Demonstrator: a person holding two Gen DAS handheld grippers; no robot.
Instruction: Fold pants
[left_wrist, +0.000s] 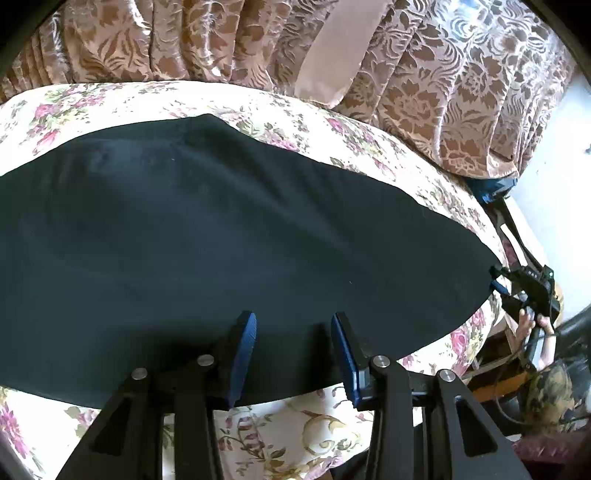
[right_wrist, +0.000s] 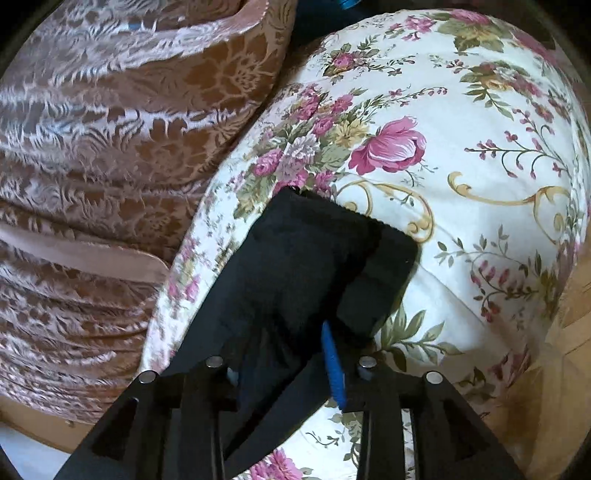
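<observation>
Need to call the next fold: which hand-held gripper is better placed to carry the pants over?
Right. The right hand-held gripper is already shut on an end of the black pants. The left hand-held gripper hangs open over the cloth's near edge, gripping nothing.

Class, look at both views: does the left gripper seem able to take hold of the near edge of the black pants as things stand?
Probably yes. The left gripper is open right above the black pants, whose near edge lies bare on the floral bedsheet. The right gripper holds a far end, well clear.
</observation>
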